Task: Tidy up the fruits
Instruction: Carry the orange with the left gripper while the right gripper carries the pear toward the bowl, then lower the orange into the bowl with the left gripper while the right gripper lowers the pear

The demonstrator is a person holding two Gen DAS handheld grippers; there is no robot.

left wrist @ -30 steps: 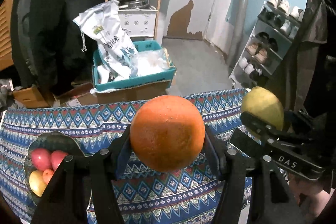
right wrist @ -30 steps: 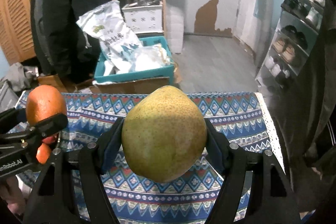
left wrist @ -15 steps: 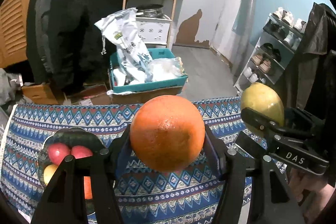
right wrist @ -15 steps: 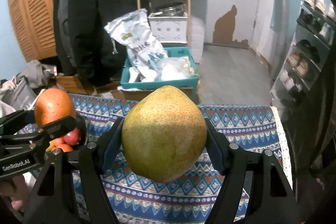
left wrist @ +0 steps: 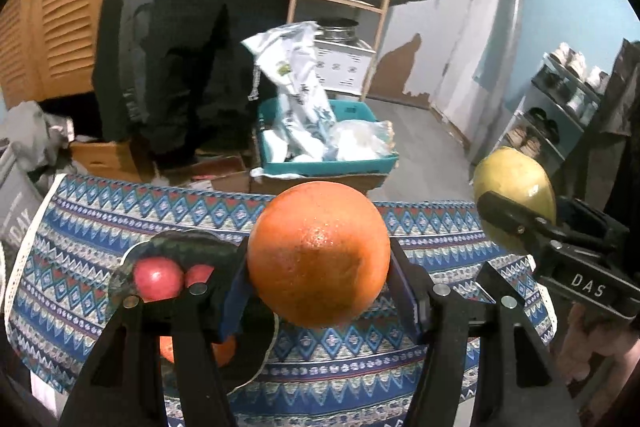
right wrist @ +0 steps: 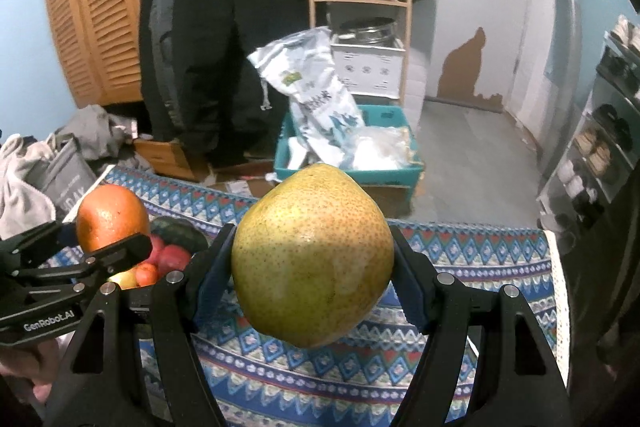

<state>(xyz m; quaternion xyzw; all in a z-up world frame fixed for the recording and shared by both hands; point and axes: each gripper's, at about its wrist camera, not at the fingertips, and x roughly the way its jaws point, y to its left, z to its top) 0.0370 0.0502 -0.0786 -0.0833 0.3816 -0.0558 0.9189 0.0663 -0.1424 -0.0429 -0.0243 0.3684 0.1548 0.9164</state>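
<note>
Bowl point(left wrist: 168, 241): dark, left on the patterned cloth point(left wrist: 420, 227), already crowded; added fruit might roll out.
Left gripper point(left wrist: 319, 267): clamps the orange point(left wrist: 318, 253) above the cloth; smooth, could slip.
Right gripper point(right wrist: 312, 267): pinches the pear point(right wrist: 312, 255) aloft; might bump the orange.

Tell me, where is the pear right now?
The pear is clamped in the right gripper, above the patterned tablecloth, right of the orange held in the left gripper.
</note>
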